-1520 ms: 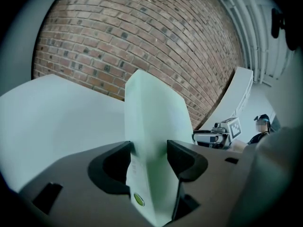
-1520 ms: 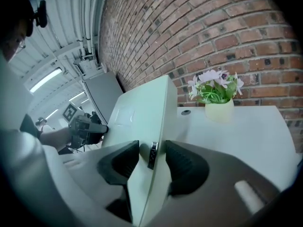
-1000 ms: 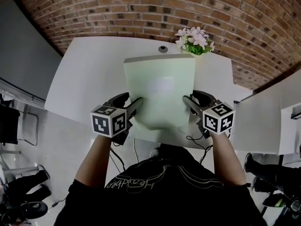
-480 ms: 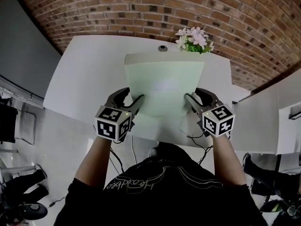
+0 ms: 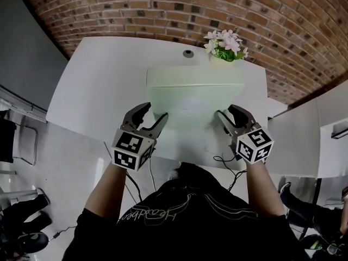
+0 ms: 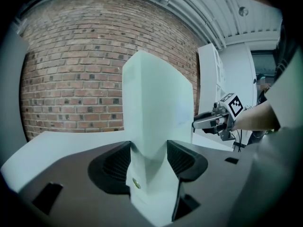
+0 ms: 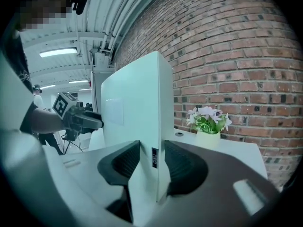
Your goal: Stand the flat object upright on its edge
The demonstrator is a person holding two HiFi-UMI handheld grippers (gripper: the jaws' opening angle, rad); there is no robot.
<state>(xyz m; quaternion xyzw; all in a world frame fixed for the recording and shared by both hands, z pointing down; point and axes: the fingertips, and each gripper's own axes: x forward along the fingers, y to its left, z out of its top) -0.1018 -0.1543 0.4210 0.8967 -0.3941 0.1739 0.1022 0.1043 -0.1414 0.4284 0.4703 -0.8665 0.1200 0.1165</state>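
Note:
A pale green flat box (image 5: pixel 196 91) stands close to upright on its long edge on the white table (image 5: pixel 103 86), its top edge turned towards me. My left gripper (image 5: pixel 155 112) is shut on its lower left side edge. My right gripper (image 5: pixel 227 111) holds the lower right side edge, its jaws closing a little on it. In the left gripper view the box (image 6: pixel 156 103) rises between the two pads of the left gripper (image 6: pixel 148 148). In the right gripper view the box's narrow edge (image 7: pixel 163 108), with a small dark label, sits between the pads of the right gripper (image 7: pixel 152 148).
A small pot of pink flowers (image 5: pixel 224 48) stands just behind the box's right end, next to a cable hole (image 5: pixel 188 53) in the table. A brick wall (image 5: pixel 163 10) runs behind. Another white table (image 5: pixel 304 140) is at the right, and cables (image 5: pixel 223 162) hang at the near edge.
The box has swung from a leaning pose to nearly upright, so its broad face looks shorter and its top edge shows. Both grippers came slightly down and towards me with it.

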